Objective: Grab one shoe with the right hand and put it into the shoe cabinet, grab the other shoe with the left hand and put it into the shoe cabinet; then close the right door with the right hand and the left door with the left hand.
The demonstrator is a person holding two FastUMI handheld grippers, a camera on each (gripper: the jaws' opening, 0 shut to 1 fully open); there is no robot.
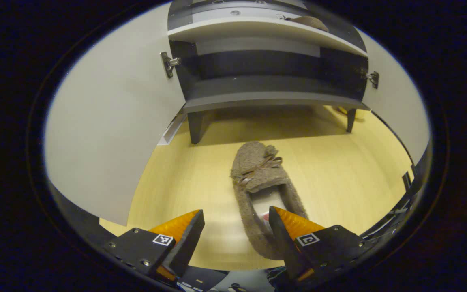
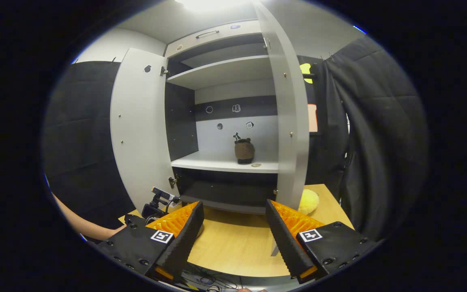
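Observation:
A brown fuzzy shoe (image 1: pixel 260 190) with a bow lies on the wooden floor, toe toward the shoe cabinet (image 1: pixel 270 99). My left gripper (image 1: pixel 236 227) hovers open just over its heel end; the right finger overlaps the shoe's opening, the left finger is off to its side. The second brown shoe (image 2: pixel 244 151) stands on the middle shelf inside the cabinet (image 2: pixel 225 164), heel toward me; its edge also peeks over the shelf (image 1: pixel 308 21). My right gripper (image 2: pixel 233 221) is open and empty, held back from the cabinet front. Both doors (image 2: pixel 142 121) (image 2: pixel 288 117) stand open.
A yellow plush object (image 2: pixel 308 201) lies on the floor by the right door. The other gripper with a person's forearm (image 2: pixel 95 231) shows low on the left. Black cloth (image 2: pixel 363 134) hangs to the right. The cabinet stands on short dark legs (image 1: pixel 195 127).

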